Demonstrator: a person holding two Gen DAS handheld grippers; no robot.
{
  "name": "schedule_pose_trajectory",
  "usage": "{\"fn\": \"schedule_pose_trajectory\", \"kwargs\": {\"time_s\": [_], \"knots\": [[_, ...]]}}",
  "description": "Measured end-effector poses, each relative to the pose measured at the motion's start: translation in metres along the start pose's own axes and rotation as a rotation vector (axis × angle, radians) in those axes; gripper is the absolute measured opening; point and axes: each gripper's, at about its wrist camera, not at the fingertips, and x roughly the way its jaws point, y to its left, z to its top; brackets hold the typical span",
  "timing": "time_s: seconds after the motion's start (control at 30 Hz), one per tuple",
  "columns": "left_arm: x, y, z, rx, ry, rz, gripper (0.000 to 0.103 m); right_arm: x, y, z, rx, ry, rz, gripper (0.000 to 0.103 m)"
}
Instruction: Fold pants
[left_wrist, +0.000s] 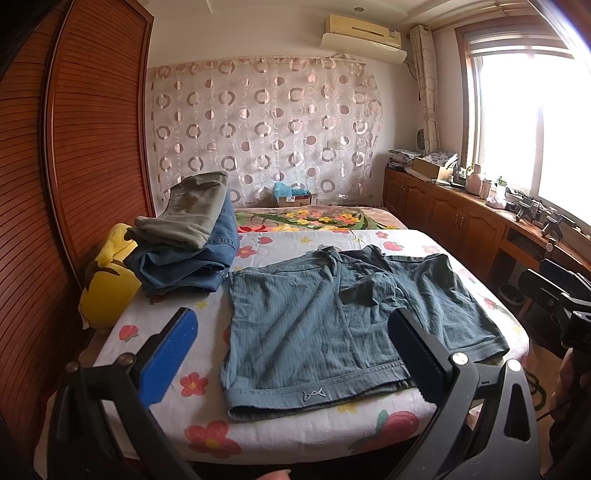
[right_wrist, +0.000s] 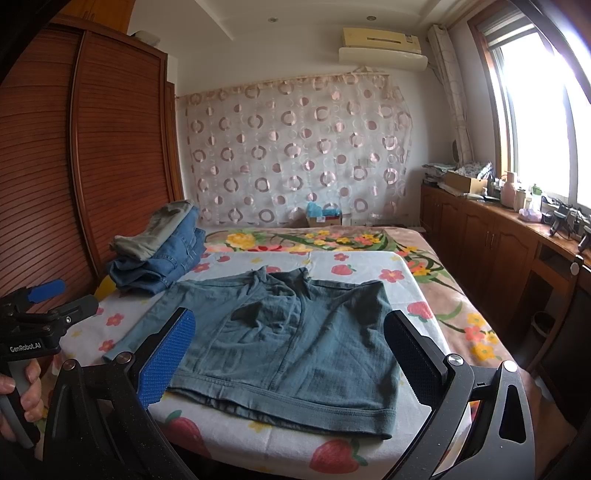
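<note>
A pair of teal-blue shorts (left_wrist: 332, 325) lies spread flat on the flowered bed sheet (left_wrist: 258, 243), waistband toward the far side and leg hems toward me. It also shows in the right wrist view (right_wrist: 295, 347). My left gripper (left_wrist: 291, 354) is open and empty, held above the near edge of the bed over the left leg. My right gripper (right_wrist: 291, 354) is open and empty above the near hem. The left gripper also shows at the left edge of the right wrist view (right_wrist: 55, 302).
A stack of folded pants, olive on top of denim (left_wrist: 192, 240), sits at the bed's far left beside a yellow plush toy (left_wrist: 107, 280). A wooden louvred wardrobe (left_wrist: 74, 147) stands at the left. Wooden cabinets (left_wrist: 461, 218) with clutter run under the window at the right.
</note>
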Motion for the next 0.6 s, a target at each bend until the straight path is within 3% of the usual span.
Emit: {"fn": "schedule_pose_trajectory", "kwargs": {"time_s": [0.6], "knots": [[-0.0008, 0.0006, -0.0001, 0.001, -0.002, 0.002, 0.103, -0.0015, -0.0009, -0.0005, 0.002, -0.002, 0.000, 0.103]]}}
